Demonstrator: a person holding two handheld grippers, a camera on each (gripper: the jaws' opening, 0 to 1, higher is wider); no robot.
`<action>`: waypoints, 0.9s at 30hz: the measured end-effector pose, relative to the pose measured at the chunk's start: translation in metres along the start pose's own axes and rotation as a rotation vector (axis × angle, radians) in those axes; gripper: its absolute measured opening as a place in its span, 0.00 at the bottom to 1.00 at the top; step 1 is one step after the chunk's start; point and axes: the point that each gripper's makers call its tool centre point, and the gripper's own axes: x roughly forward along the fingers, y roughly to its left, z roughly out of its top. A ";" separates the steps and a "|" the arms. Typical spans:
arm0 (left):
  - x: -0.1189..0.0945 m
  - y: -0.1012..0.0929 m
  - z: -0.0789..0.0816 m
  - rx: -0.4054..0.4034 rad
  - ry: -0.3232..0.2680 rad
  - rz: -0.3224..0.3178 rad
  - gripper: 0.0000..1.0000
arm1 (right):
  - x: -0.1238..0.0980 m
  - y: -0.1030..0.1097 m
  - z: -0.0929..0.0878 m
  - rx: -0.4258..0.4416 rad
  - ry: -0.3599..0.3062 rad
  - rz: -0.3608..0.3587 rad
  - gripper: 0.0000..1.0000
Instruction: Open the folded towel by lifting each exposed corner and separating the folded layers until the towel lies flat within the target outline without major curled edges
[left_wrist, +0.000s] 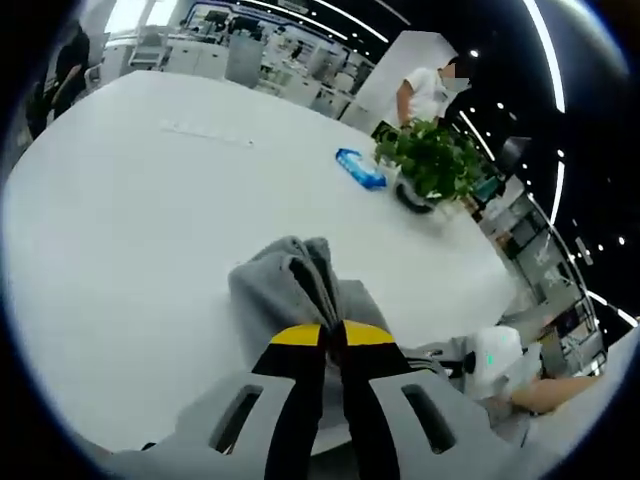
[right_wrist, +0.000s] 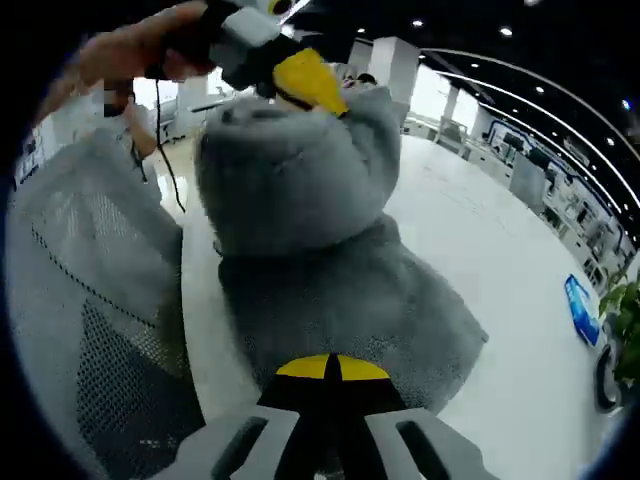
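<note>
Both tongs (left_wrist: 335, 335) (right_wrist: 330, 368) apparently clamped on grey towel (right_wrist: 320, 260), white table (left_wrist: 130, 220)

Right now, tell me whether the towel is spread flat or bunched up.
Bunched up. The grey towel hangs in folds, pinched between the left gripper and right gripper, lifted over the white table.

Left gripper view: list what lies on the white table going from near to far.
Left gripper shut on the grey fluffy towel → blue flat packet → green leafy potted plant, all on the white round table.
</note>
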 end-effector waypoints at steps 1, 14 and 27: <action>0.000 0.001 0.000 -0.002 0.000 -0.001 0.04 | -0.004 -0.004 0.007 -0.014 -0.032 -0.009 0.00; -0.007 0.007 -0.001 -0.011 0.025 0.003 0.04 | -0.013 -0.023 -0.011 0.131 0.017 -0.030 0.00; -0.009 0.011 -0.013 0.044 0.083 0.012 0.04 | -0.038 -0.068 -0.057 0.363 0.092 -0.151 0.00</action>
